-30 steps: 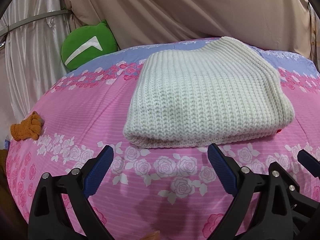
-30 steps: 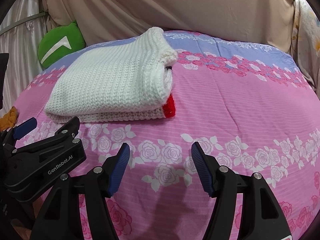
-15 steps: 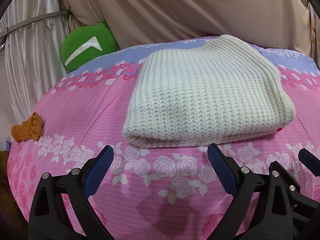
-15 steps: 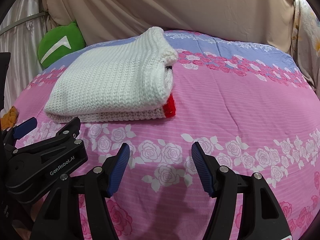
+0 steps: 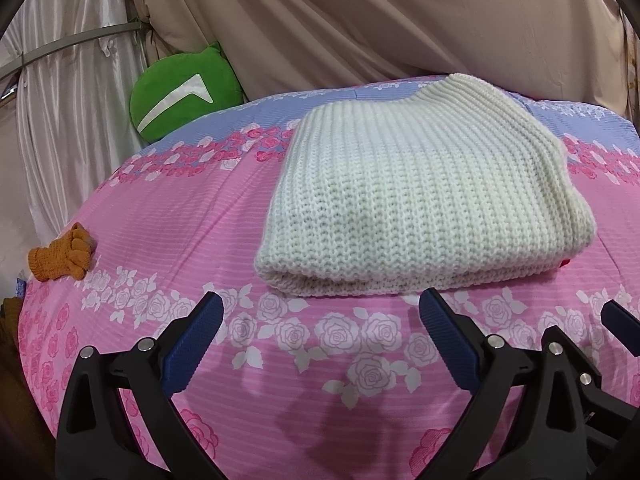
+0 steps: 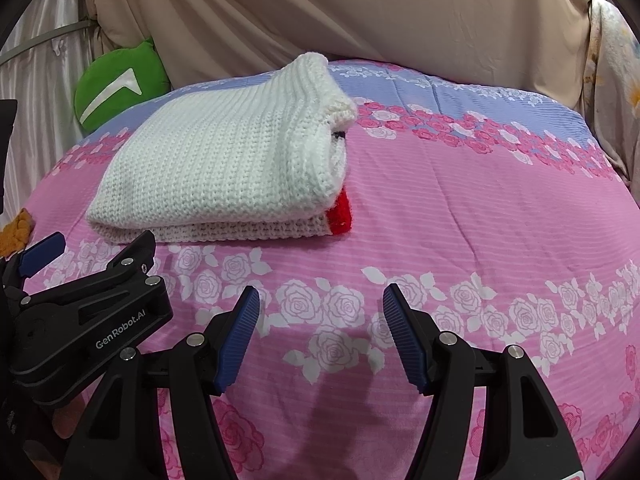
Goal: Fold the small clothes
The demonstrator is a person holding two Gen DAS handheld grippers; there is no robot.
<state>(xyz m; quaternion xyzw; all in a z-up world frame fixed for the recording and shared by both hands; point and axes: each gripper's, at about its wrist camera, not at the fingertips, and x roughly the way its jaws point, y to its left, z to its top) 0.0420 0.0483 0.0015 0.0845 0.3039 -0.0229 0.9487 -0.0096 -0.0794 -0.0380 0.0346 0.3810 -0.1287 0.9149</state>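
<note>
Left wrist: folded sweater (image 5: 424,200) apart from open left tool (image 5: 320,320), possibly 2 layers.

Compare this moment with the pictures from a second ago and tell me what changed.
Nothing visibly changed. The folded white sweater lies in the same place on the pink bedspread, and the left gripper and right gripper hang open in front of it, holding nothing, as before.
</note>
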